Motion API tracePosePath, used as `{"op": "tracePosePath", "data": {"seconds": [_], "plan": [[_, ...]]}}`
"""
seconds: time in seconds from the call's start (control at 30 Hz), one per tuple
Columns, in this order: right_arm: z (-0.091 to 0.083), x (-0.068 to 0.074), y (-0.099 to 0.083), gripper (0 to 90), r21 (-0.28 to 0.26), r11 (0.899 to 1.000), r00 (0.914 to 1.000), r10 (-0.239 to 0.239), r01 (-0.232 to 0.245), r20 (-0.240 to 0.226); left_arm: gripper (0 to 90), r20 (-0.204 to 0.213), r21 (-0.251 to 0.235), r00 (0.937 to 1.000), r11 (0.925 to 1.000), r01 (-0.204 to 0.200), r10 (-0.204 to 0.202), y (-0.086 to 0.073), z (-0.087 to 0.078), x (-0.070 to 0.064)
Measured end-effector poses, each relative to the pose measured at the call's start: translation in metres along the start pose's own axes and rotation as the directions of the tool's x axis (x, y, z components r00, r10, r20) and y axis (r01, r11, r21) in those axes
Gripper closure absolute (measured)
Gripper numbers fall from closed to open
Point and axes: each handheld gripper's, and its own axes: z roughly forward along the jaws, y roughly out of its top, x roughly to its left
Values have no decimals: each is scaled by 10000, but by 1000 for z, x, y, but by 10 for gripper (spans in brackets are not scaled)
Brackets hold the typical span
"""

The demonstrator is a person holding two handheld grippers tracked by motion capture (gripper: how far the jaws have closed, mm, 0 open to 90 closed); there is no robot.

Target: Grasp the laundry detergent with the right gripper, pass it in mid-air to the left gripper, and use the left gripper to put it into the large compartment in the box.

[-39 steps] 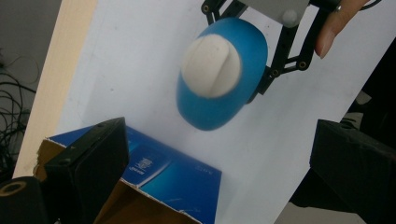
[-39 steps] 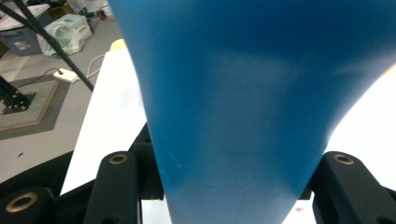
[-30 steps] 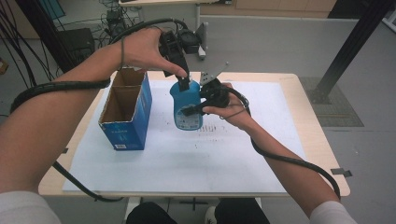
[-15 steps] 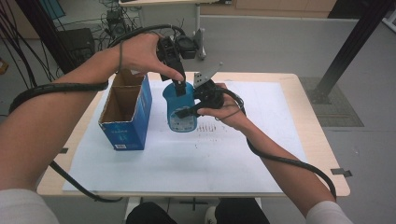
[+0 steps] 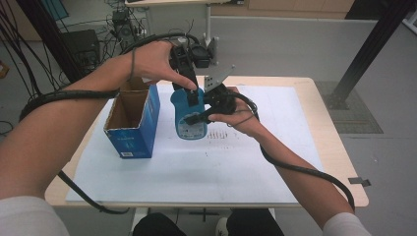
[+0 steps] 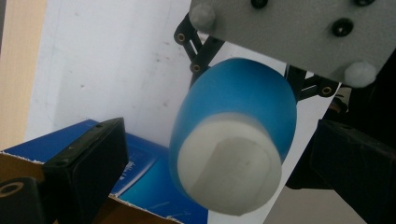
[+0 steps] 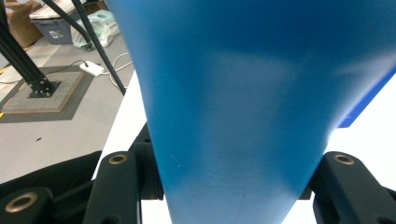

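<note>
Blue plastic is what you have in hand: a smooth bottle [image 5: 189,115] with a white cap [image 6: 229,175], held just above the white sheet, beside the open carton [image 5: 132,120]. Your right gripper [image 5: 204,114] pinches it across the body; in the right gripper view the jaws sit pressed against both flanks of the blue wall. Your left gripper [image 5: 193,91] comes down over the top, and in the left gripper view its jaws stand spread, one on either side of the cap and clear of it.

Judge the bottle as light to moderate, with a slick skin and walls that may give a little under pressure. Grip too hard at mid-body and it could dent or squirt upward; the shoulder under the cap is likely the stiffer place for your left jaws. The cap looks matte and should offer better friction than the body.

Beyond it, the carton is thin blue cardboard with flaps up, likely to slide if nudged. White paper [image 5: 275,167] covers the pale wooden table [image 5: 344,167], flat and bare. Farther off lie grey floor, a black frame post [image 5: 371,46] to your right, and tangled cables and equipment behind the table.
</note>
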Motion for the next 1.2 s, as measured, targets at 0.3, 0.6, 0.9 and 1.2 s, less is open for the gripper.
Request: {"op": "tracePosePath", "data": {"seconds": [0.3,0.6,0.9,1.2], "plan": [[3,-1,2,455,-162,9998,9998,-96,93,-170,47,122,-10,9999,10000,-8,8,2,5,0],[2,0,3,455,-214,9998,9999,29,-33,-157,46,160,25,9998,9999,-97,97,2,7,0],[2,1,8,454,-293,9994,9997,-186,182,-148,45,152,66,9998,9999,-140,139,0,6,0],[2,0,12,454,-464,9985,9995,-304,297,-129,46,92,100,9998,9998,-157,156,-2,7,-1]]}}
